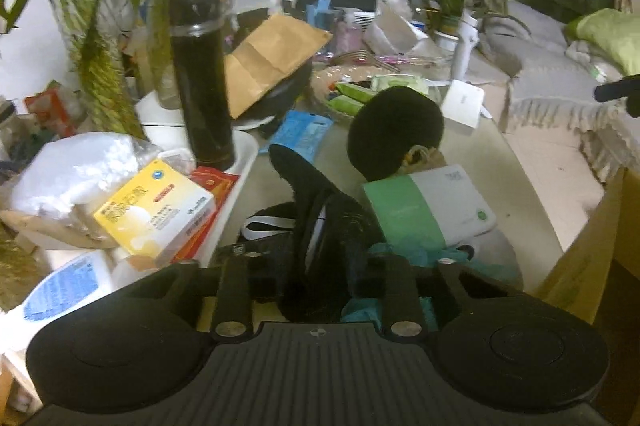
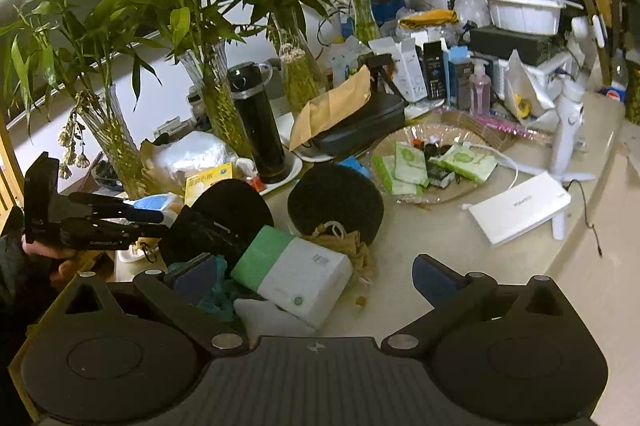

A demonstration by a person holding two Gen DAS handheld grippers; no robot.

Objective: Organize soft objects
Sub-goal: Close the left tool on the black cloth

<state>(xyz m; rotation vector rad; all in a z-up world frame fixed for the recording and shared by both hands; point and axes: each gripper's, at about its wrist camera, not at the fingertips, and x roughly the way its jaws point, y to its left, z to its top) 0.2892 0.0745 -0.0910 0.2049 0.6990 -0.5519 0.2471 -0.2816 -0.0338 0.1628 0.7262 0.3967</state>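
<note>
My left gripper (image 1: 320, 258) is shut on a black soft pad (image 1: 304, 186) with a white strap, lifted off the table; in the right wrist view the same pad (image 2: 232, 206) is held at the left by that gripper (image 2: 168, 222). A second round black pad (image 2: 335, 204) leans on the table behind a green-and-white box (image 2: 296, 274); it also shows in the left wrist view (image 1: 394, 130). A teal cloth (image 2: 218, 290) lies by the box. My right gripper (image 2: 316, 278) is open and empty above the box.
A black flask (image 2: 260, 130) stands on a white tray (image 1: 240, 178). Glass vases with bamboo (image 2: 116, 142) line the back. A glass plate of green packets (image 2: 432, 162), a white flat box (image 2: 520, 206), a yellow box (image 1: 156, 210) and a brown envelope (image 1: 272, 58) crowd the table.
</note>
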